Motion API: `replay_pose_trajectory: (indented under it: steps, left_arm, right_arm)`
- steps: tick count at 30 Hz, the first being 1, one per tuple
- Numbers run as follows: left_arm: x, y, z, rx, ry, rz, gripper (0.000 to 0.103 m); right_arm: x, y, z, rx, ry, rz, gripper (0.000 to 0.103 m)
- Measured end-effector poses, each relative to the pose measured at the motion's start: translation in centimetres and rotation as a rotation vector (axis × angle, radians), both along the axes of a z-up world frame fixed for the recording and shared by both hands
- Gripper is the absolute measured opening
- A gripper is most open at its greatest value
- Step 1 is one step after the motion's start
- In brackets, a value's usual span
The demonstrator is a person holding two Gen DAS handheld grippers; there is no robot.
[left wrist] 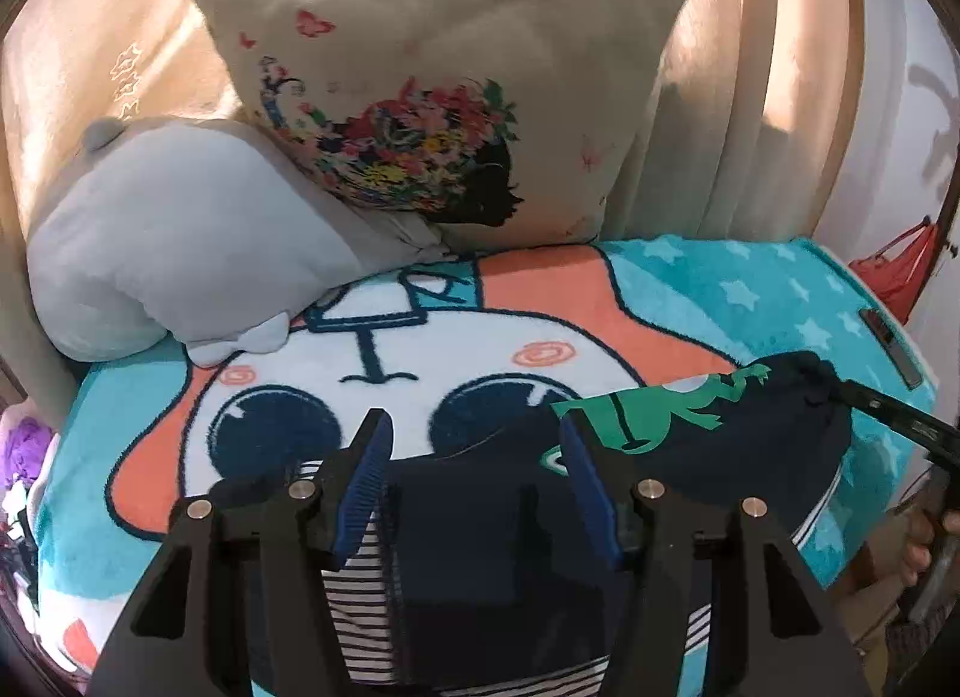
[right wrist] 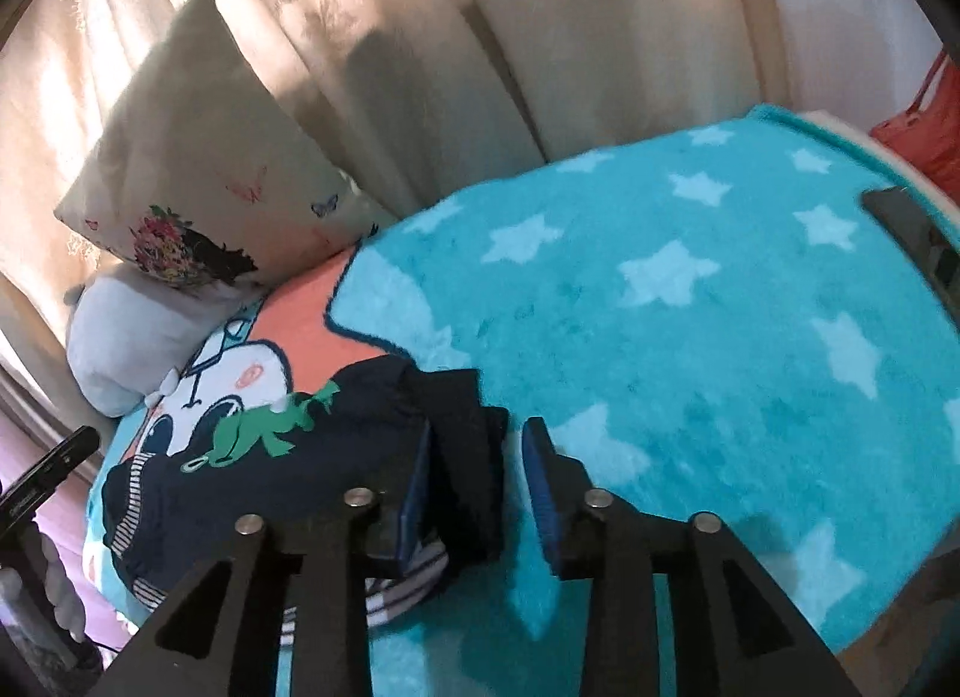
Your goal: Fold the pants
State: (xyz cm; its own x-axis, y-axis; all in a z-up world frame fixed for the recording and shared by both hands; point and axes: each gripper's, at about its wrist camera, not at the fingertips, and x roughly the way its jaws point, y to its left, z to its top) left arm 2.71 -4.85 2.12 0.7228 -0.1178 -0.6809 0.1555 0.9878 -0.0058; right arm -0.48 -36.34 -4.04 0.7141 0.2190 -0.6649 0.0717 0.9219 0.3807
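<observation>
You have one pair of pants (left wrist: 690, 445), dark navy with a green dinosaur print and striped trim, lying crumpled on the near part of the bed's blanket (left wrist: 750, 301), a teal fleece with stars and one cartoon face. Behind it, from left to right, sit one grey plush pillow (left wrist: 180, 241) and one beige cushion (left wrist: 432, 97) with a flower print, both leaning against the curtain (left wrist: 750, 67).

Your left gripper (left wrist: 477, 478) hovers low over the striped end of the pants, its two blue-padded fingers (left wrist: 366, 487) spread wide with dark cloth showing between them; whether they touch it you cannot tell.

Your right gripper (right wrist: 480, 481) reaches in from the right at the other end of the pants (right wrist: 252, 475). Its fingers (right wrist: 543, 493) stand apart, a bunched fold of navy fabric between them, the left pad against the cloth, the right one clear of it.
</observation>
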Motion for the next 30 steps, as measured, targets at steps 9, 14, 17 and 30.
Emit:
replay_pose_trajectory:
  steps: [9, 14, 17, 30]
  left_arm:
    - [-0.1, -3.4, -1.3, 0.093, 0.019, -0.009, 0.059]
    - [-0.1, -4.2, -1.6, 0.122, 0.026, -0.018, 0.059]
    - [0.0, -4.5, -1.7, 0.130, 0.032, -0.025, 0.059]
    - [0.7, -6.8, -2.2, 0.162, 0.053, -0.072, 0.059]
  right_arm:
    - [-3.6, 1.8, 0.6, -0.108, -0.046, -0.019, 0.052]
    - [-3.9, 1.4, -0.2, -0.085, -0.039, -0.016, 0.052]
    - [-3.9, 0.9, -0.4, -0.065, -0.037, -0.018, 0.052]
    - [-4.0, 0.6, -1.2, -0.040, -0.028, -0.018, 0.053]
